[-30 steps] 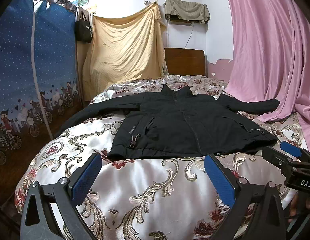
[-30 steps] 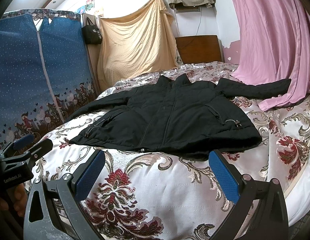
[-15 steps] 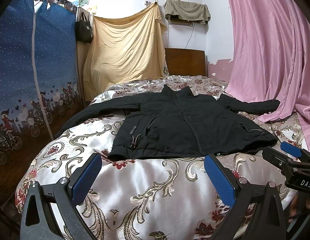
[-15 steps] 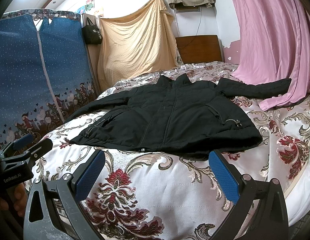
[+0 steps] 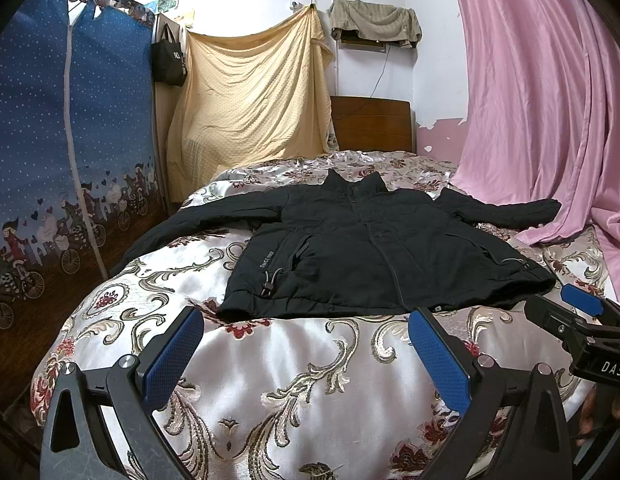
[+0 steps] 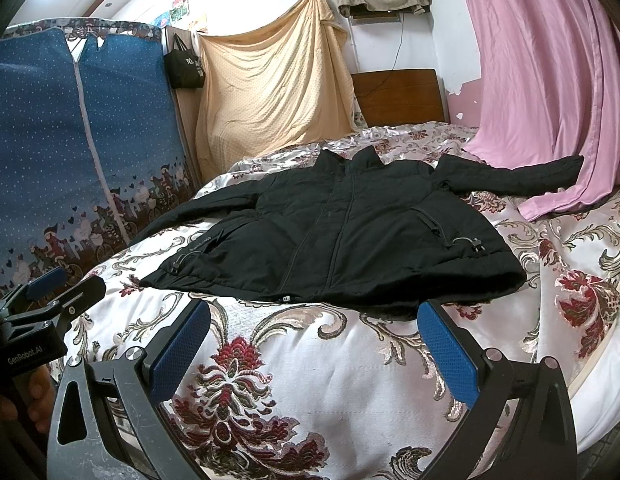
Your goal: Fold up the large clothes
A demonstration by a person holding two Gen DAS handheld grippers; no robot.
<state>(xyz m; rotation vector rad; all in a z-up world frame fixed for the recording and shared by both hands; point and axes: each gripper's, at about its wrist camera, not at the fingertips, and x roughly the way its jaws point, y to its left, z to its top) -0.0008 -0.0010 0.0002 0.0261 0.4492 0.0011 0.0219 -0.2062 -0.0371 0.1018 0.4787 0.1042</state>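
A black zip-up jacket [image 5: 374,252] lies front up and spread flat on the bed, collar away from me, both sleeves stretched out to the sides. It also shows in the right wrist view [image 6: 350,236]. My left gripper [image 5: 306,340] is open and empty, held just short of the jacket's hem at its left half. My right gripper [image 6: 314,332] is open and empty, just short of the hem at its right half. Each gripper shows in the other's view: the right one [image 5: 582,320] at the right edge, the left one [image 6: 50,296] at the left edge.
The bed has a shiny floral cover [image 5: 294,364]. A blue fabric wardrobe [image 5: 70,168] stands at the left. A pink curtain [image 5: 550,120] hangs at the right and drapes onto the bed by the jacket's right sleeve. A wooden headboard [image 5: 370,124] is at the back.
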